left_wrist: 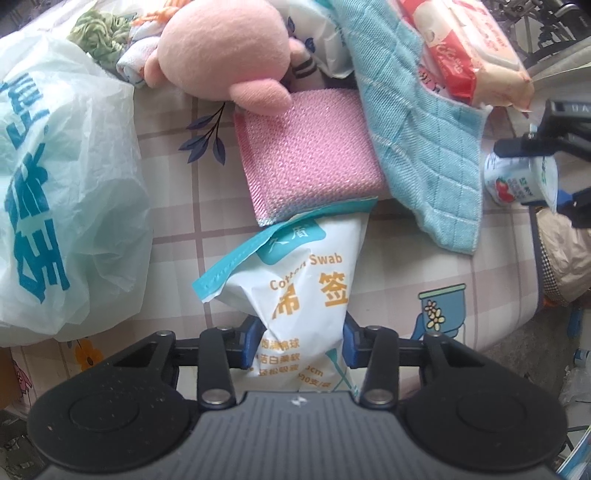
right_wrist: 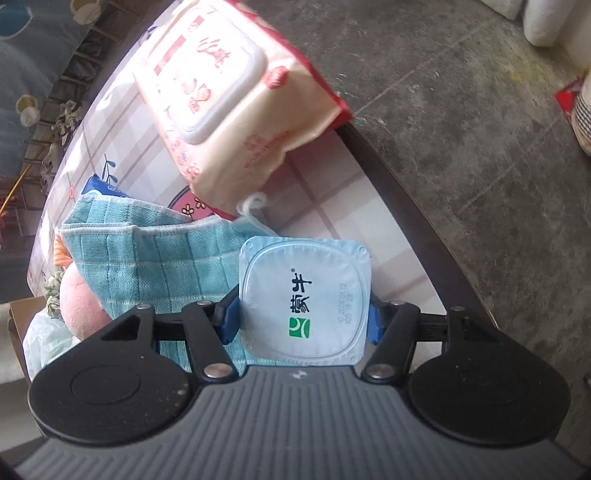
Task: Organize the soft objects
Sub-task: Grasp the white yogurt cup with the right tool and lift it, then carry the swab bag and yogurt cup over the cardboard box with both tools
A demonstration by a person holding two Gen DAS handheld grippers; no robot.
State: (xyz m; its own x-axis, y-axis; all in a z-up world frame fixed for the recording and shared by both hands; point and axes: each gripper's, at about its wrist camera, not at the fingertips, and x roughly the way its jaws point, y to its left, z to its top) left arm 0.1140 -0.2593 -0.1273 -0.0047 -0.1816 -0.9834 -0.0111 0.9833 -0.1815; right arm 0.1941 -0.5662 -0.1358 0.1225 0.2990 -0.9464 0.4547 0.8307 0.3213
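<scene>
My left gripper [left_wrist: 301, 341] is shut on a white cotton swab bag [left_wrist: 303, 280], whose far end lies under a pink scrub sponge [left_wrist: 306, 155]. A pink plush toy [left_wrist: 225, 51] rests at the sponge's far edge. A teal cloth [left_wrist: 417, 122] lies to the right, partly under a wet wipes pack [left_wrist: 469, 51]. My right gripper [right_wrist: 303, 317] is shut on a yogurt cup [right_wrist: 304, 299], seen from its foil lid, and holds it above the teal cloth [right_wrist: 155, 266] near the wipes pack [right_wrist: 229, 103]. The cup also shows in the left wrist view [left_wrist: 517, 181].
A large white plastic bag [left_wrist: 62, 192] lies on the left of the checked tablecloth [left_wrist: 399, 266]. A green yarn bundle [left_wrist: 99, 33] sits at the back left. The table edge [right_wrist: 406, 206] runs on the right, with concrete floor [right_wrist: 461, 92] beyond.
</scene>
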